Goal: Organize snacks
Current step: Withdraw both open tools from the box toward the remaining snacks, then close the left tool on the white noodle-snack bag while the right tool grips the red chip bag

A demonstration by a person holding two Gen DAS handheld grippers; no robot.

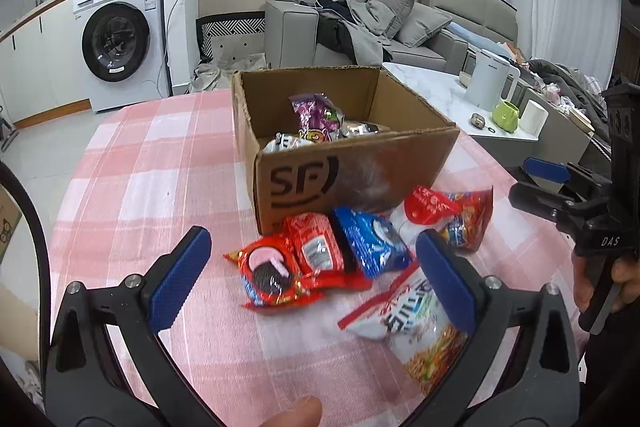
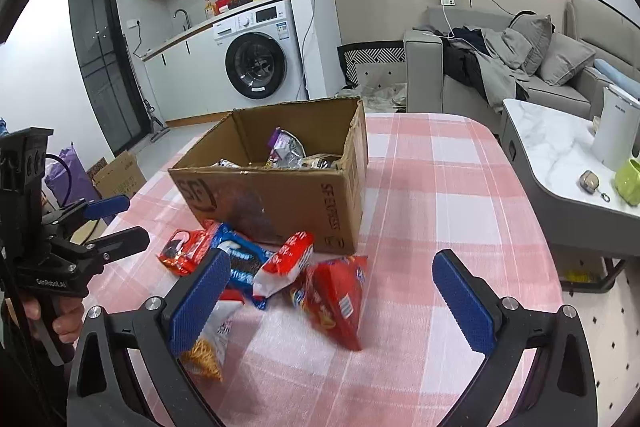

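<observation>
Beyond table: grey fabric sofa point(image 1: 404, 39), white front-loading washing machine point(image 1: 120, 39), white marble-top side table point(image 1: 440, 95). On pink-and-white checked tablecloth point(image 1: 160, 163): open brown cardboard box point(image 1: 304, 183) holding several packets; loose snack packets point(image 1: 316, 259) heaped just beside its near wall. Left gripper point(image 1: 312, 279) and right gripper point(image 2: 332, 307) spread wide, holding nothing.

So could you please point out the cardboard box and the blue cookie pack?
cardboard box point(image 1: 304, 183), left wrist view, front wall by the printed logo.
blue cookie pack point(image 1: 370, 243), left wrist view, middle of the wrapper.
</observation>
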